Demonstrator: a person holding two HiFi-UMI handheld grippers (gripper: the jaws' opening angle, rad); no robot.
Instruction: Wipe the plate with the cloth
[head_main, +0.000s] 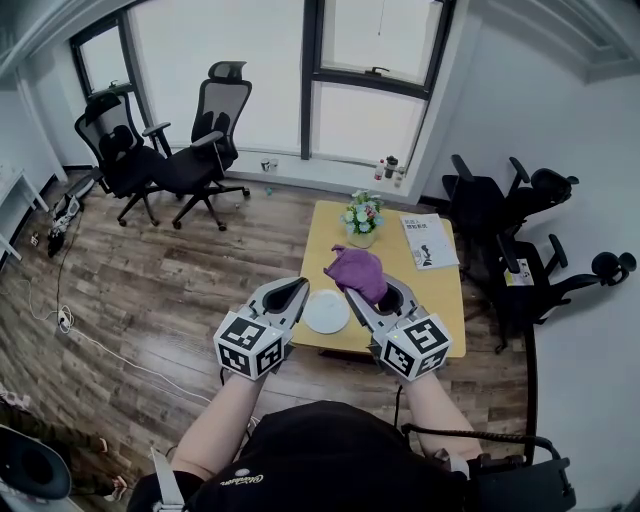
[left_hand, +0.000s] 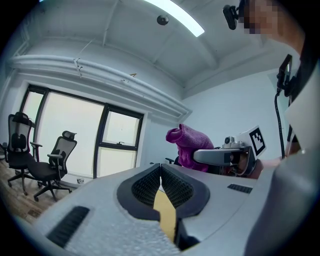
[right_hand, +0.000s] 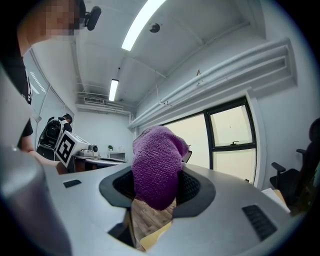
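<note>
Office premises. Black mesh swivel chairs (head_main: 215, 125) stand left beyond the yellow table (head_main: 445, 298), further office chairs (head_main: 500, 205) right of it, large windows (head_main: 365, 120) behind it.

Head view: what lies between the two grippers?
The white plate lies between the left gripper and the right gripper holding the purple cloth; head view shows it.

Crumpled purple cloth (head_main: 358, 270) hangs beside the round white plate (head_main: 326, 311).
</note>
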